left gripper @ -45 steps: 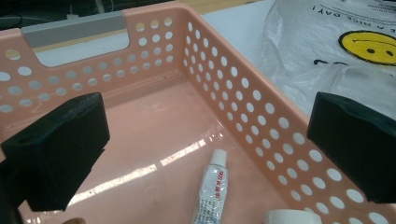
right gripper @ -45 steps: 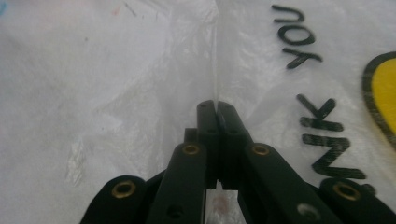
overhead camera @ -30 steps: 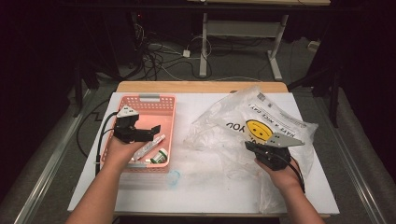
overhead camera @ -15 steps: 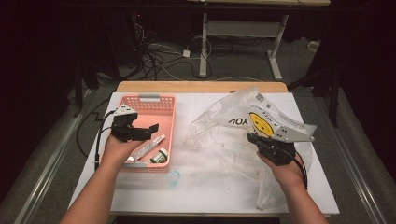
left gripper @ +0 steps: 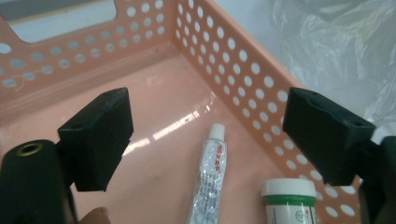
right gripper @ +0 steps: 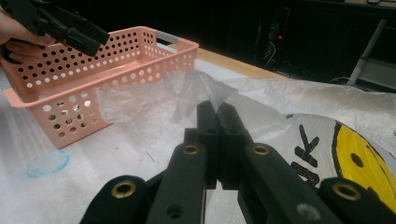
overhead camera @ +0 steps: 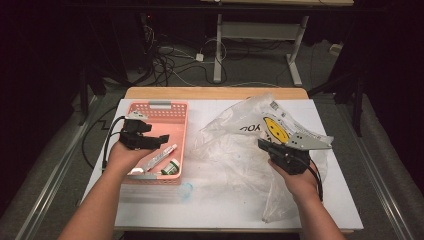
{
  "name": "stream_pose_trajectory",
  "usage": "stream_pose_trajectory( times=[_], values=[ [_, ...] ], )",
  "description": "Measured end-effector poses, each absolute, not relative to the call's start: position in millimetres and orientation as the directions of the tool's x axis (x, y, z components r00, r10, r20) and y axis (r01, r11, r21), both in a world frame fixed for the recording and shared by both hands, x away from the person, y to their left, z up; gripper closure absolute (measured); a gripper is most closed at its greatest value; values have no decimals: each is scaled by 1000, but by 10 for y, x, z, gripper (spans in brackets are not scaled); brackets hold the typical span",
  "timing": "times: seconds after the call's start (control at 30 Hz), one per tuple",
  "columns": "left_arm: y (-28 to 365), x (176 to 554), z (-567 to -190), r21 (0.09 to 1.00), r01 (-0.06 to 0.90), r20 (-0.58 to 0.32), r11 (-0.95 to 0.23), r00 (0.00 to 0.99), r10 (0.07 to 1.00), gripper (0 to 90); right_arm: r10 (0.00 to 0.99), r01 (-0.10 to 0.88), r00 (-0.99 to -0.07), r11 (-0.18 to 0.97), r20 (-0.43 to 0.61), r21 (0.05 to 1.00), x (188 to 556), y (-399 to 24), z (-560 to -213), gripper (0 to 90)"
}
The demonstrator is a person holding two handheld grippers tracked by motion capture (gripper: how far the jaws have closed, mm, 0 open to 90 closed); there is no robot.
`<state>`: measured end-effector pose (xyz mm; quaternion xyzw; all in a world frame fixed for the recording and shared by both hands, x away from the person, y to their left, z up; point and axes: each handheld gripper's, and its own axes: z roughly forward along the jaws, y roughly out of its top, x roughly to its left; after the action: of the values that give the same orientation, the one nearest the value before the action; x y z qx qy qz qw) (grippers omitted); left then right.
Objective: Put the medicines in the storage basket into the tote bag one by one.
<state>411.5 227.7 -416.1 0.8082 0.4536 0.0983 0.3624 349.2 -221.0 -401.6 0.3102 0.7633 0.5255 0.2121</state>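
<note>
My left gripper (overhead camera: 161, 140) hovers over the pink basket (overhead camera: 161, 105), open; its jaws have just been closing a little with nothing between them. Below its jaws (left gripper: 205, 135) a white tube (left gripper: 208, 177) and a green-and-white capped bottle (left gripper: 289, 200) lie on the basket floor (left gripper: 163, 93). My right gripper (overhead camera: 263, 145) is shut on a fold of the clear plastic bag (overhead camera: 235, 150) with a yellow smiley face, holding it off the table. In the right gripper view the film sticks out from the closed tips (right gripper: 217, 110).
The white table (overhead camera: 330, 200) has a wooden strip along its far edge. A small clear round disc (overhead camera: 186, 190) lies in front of the basket. Cables and desk legs stand on the dark floor beyond.
The right gripper has risen a little and drawn the bag up with it. The left hand has stayed over the basket.
</note>
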Motion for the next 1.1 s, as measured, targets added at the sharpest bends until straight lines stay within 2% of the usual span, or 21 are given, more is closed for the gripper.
stream_pose_trajectory(
  times=[0.27, 0.37, 0.7, 0.93, 1.1],
  values=[
    [2143, 4224, -4285, 539, 716, -151, -444, 601, 785, 273, 698, 247, -716, 256, -2, 935, 3474, -2239, -4007, 900],
    [2096, 4261, -4344, 489, 738, -186, -464, 608, 772, 276, 700, 251, -714, 260, -3, 933, 3478, -2243, -4020, 900],
    [1976, 4292, -4514, 309, 756, -109, -577, 631, 768, 404, 701, 255, -713, 256, 2, 932, 3484, -2261, -4040, 900],
    [1964, 4307, -4581, 222, 770, -93, -599, 628, 773, 469, 698, 262, -715, 242, 19, 934, 3490, -2269, -4048, 900],
    [1981, 4323, -4584, 225, 772, -103, -594, 626, 773, 497, 702, 267, -712, 229, 31, 936, 3499, -2290, -4055, 900]
  ],
)
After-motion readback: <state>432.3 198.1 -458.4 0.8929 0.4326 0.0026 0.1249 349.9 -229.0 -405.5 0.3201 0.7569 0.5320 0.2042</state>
